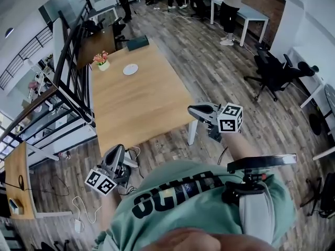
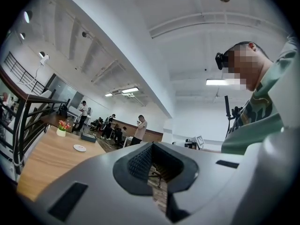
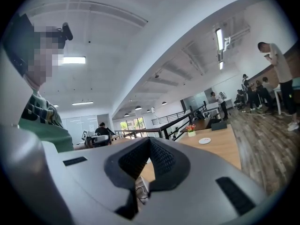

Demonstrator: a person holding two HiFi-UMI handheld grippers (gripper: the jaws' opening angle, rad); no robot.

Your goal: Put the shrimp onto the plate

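Open-plan office interior.
Long wooden table (image 1: 136,101) on grey-brown plank floor (image 1: 209,56); black railing (image 2: 23,125) along one side, black office chair (image 1: 272,72) nearby, lit ceiling strip light (image 2: 218,82).

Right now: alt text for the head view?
A person stands at the near end of a wooden table, holding the left hand-held gripper and right hand-held gripper near that end. A white plate lies near its far end by a flower pot; no shrimp shows.
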